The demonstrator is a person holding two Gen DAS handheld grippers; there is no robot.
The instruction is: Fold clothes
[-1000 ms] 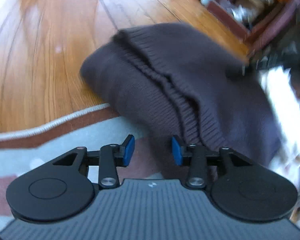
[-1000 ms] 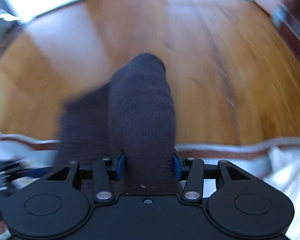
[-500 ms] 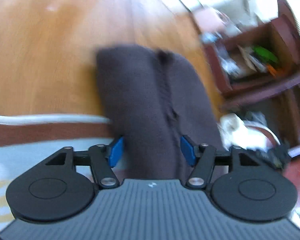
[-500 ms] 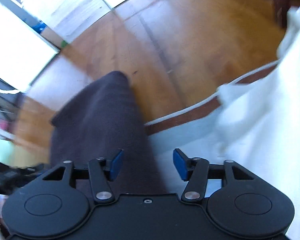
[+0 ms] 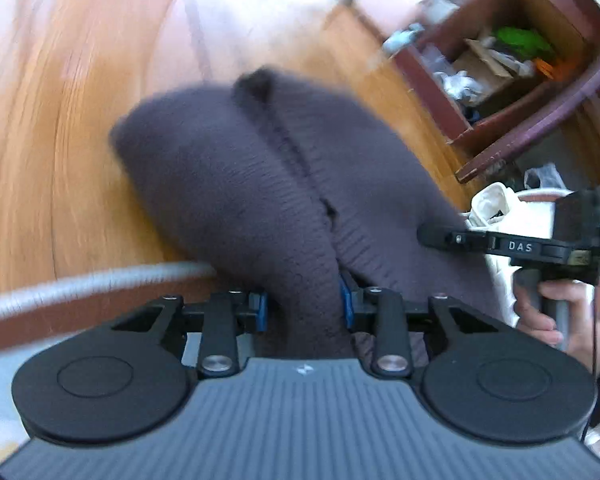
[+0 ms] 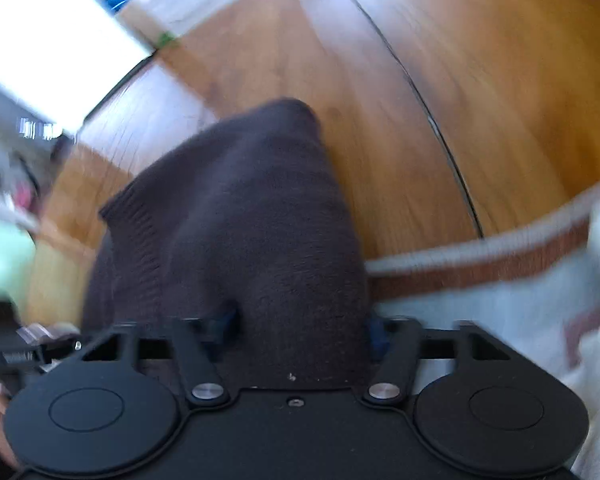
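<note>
White letters "DAS" read on the black right gripper's (image 5: 432, 236) arm at three o'clock in the left wrist view, held by one hand (image 5: 560, 312). One dark grey-brown ribbed knit garment (image 5: 260, 184) hangs over the wooden plank floor (image 5: 60, 120) and the pale blue rug with a brown and white border (image 6: 480, 264). Two grippers clench it: the left gripper (image 5: 303, 306) pinches a fold at six o'clock, and the right gripper in its own view (image 6: 300, 330) grips another bunch.
</note>
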